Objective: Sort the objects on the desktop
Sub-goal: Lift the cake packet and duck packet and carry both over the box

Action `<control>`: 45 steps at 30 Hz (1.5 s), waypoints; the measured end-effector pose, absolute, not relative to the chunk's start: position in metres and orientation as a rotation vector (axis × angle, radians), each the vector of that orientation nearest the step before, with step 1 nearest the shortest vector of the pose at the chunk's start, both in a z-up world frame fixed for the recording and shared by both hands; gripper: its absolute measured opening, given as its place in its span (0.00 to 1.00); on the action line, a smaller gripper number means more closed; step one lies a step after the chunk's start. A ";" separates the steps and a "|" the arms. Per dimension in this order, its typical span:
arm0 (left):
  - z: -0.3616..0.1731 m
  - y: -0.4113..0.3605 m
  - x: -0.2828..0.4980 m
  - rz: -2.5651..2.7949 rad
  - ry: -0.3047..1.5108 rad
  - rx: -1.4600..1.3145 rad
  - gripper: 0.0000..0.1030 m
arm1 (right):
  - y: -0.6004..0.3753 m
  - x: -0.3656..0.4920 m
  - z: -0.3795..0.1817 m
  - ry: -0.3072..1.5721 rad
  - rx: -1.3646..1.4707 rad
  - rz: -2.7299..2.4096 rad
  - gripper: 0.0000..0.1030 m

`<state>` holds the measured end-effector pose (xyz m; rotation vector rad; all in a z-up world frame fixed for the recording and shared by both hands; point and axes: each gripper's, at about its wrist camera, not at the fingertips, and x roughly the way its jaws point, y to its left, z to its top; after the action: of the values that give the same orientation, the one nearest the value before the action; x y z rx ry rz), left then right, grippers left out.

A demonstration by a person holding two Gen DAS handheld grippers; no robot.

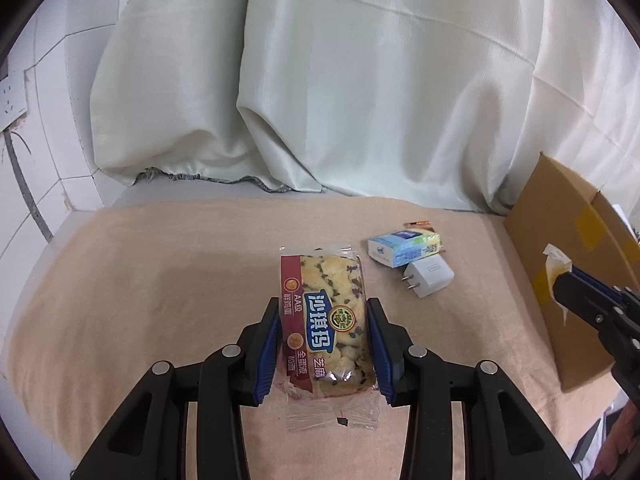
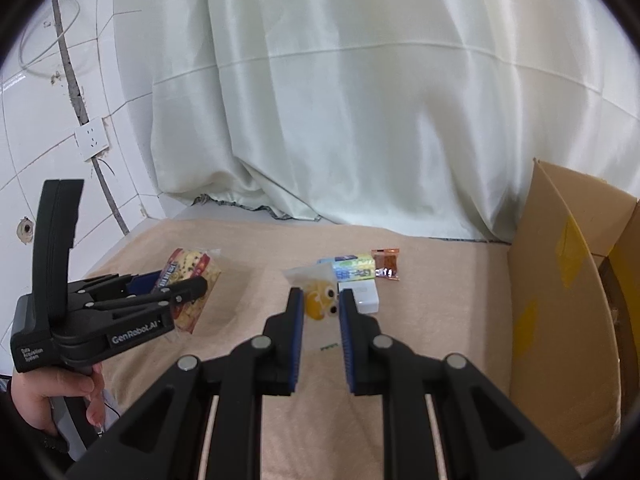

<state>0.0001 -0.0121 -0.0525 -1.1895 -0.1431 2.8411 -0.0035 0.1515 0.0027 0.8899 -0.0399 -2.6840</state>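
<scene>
My left hand-held gripper point(image 1: 323, 344) is clamped on a clear-wrapped sesame pastry bar point(image 1: 326, 330) above the beige-clothed bench point(image 1: 160, 300). My right hand-held gripper point(image 2: 319, 308) pinches a clear packet holding a yellow googly-eyed toy point(image 2: 317, 300). Next, I judge, both go toward the open cardboard box point(image 2: 560, 300) alongside.

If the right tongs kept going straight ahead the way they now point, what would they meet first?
The right tongs, already gripping a clear packet with a yellow googly-eyed toy, would probably first meet the white charger, with the tissue pack just behind. Depth is unclear, so they might pass over both.
</scene>
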 end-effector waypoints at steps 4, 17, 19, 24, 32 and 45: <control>-0.039 -0.008 0.009 2.860 -0.132 -1.154 0.40 | 0.157 0.002 0.013 -0.045 0.860 -2.701 0.20; 0.019 0.059 0.007 2.853 -0.049 -0.992 0.40 | 0.221 0.009 0.054 -0.053 0.749 -2.801 0.20; 0.027 0.074 0.005 2.844 -0.040 -0.971 0.40 | 0.235 0.010 0.059 -0.066 0.734 -2.818 0.20; 0.043 0.112 -0.002 2.811 -0.013 -0.927 0.40 | 0.268 0.012 0.069 -0.080 0.715 -2.869 0.20; 0.057 0.173 -0.011 2.740 0.032 -0.869 0.40 | 0.321 0.018 0.076 -0.111 0.707 -2.955 0.20; 0.056 0.260 -0.024 2.580 0.082 -0.825 0.40 | 0.380 0.026 0.073 -0.132 0.760 -3.071 0.20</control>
<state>-0.0238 0.2596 0.0558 -0.8249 0.0816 2.5802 0.0261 0.3800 0.0725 0.7597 -0.1323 -3.0715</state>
